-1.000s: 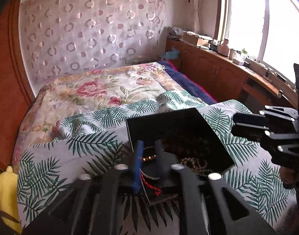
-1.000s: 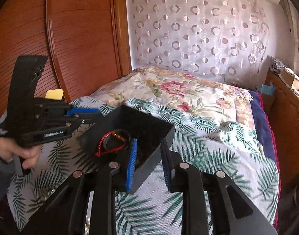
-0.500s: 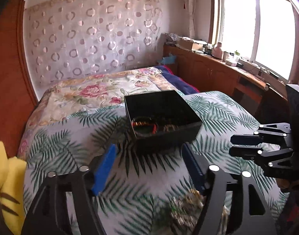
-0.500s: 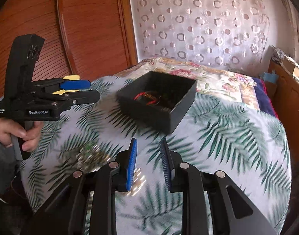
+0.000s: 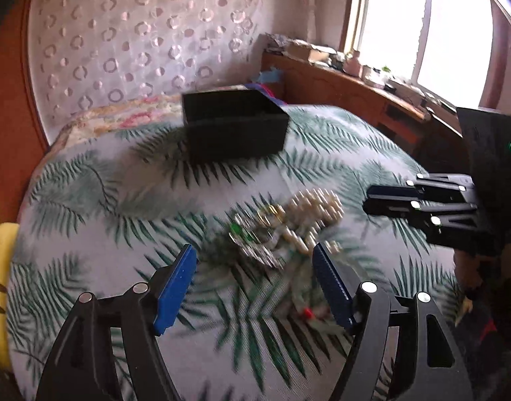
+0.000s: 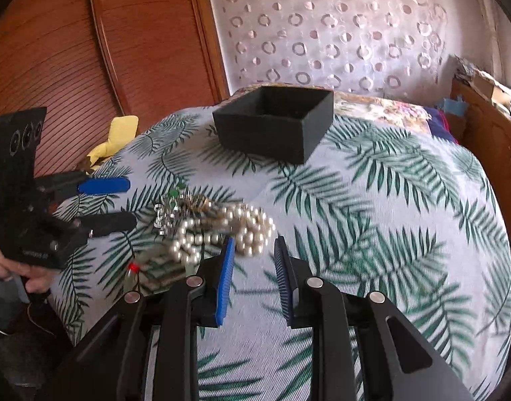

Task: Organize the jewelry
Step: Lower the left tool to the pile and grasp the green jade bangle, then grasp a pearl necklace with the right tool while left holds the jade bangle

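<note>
I face a bed [image 6: 405, 200] under a palm-leaf spread, a floral quilt [image 6: 382, 110] beyond. A circle-patterned curtain [image 6: 322, 26] covers the far wall. Reddish wooden panelling [image 6: 88, 50] stands left; a bright window [image 5: 422, 33] tops a cluttered wooden counter [image 5: 339, 80] right.

Left gripper [image 5: 253, 269] spread wide, blue pads [image 5: 176, 287] far apart, nothing between them, hovering low and pointing forward. Right gripper [image 6: 253, 260] parted by a narrower gap, also gripping nothing, held low and level. Seen side-on from the opposite camera, each one angled toward the other. Bare hand [image 6: 24, 272] wrapped around the left gripper's handle.
</note>
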A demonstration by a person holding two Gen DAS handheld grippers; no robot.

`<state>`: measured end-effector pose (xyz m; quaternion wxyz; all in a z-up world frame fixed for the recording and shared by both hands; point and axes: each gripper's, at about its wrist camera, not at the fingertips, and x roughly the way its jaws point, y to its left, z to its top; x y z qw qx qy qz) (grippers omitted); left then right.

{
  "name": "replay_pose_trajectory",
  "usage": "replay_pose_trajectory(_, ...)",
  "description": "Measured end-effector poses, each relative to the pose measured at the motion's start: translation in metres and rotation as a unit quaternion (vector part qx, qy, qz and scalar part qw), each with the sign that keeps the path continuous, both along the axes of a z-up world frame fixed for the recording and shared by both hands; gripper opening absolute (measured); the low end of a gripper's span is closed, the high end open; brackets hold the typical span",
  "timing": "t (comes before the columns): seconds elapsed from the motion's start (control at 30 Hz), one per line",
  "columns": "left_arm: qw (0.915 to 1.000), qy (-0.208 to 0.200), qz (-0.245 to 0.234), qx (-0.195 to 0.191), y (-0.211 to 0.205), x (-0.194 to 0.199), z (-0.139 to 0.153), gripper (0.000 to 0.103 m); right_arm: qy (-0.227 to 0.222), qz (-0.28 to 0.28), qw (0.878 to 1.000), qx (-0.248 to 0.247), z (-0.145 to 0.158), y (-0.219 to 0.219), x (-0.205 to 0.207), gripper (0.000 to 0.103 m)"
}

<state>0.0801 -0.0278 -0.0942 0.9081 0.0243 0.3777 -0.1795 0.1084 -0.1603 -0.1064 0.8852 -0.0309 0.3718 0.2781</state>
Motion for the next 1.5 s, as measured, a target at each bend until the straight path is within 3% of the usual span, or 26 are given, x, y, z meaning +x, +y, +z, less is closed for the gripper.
replay_pose_trajectory(0.07,0.9999,0.007,-0.007,0.004,-0.005,-0.003,-0.004,0.059,0.002,-0.006,1.0,0.003,-0.003,-0.001,-0.006,0.034)
replay_pose_trajectory(0.17,0.9993,0.024,-0.028,0.004,-0.014,-0.008,-0.012,0.027,0.005,-0.007,1.0,0.005,-0.006,-0.001,-0.009,0.037)
replay_pose_trajectory(0.5,0.9984,0.034,-0.039,0.025,-0.035,-0.008,-0.026,0.022,-0.003,-0.003,1.0,0.008,-0.007,0.0,-0.013,0.037)
replay_pose_trajectory(0.57,0.9982,0.03,-0.036,0.039,-0.035,-0.01,-0.027,0.007,-0.006,-0.001,1.0,0.005,-0.007,0.001,-0.014,0.037)
replay_pose_trajectory(0.77,0.9987,0.027,-0.029,0.033,-0.021,-0.022,-0.024,0.007,-0.007,0.009,1.0,-0.009,-0.006,0.009,-0.015,0.037)
replay_pose_trajectory(1.0,0.9995,0.017,0.02,0.018,0.023,-0.038,-0.017,0.007,0.004,0.062,0.998,-0.011,-0.001,0.045,-0.014,0.037)
replay_pose_trajectory(1.27,0.9981,0.005,0.062,0.003,0.059,-0.038,-0.009,0.007,0.018,0.091,0.994,-0.056,-0.009,0.076,-0.011,0.037)
replay_pose_trajectory(1.5,0.9975,-0.006,0.07,-0.009,0.065,-0.035,-0.001,0.007,0.005,0.094,0.989,-0.118,-0.017,0.088,-0.007,0.037)
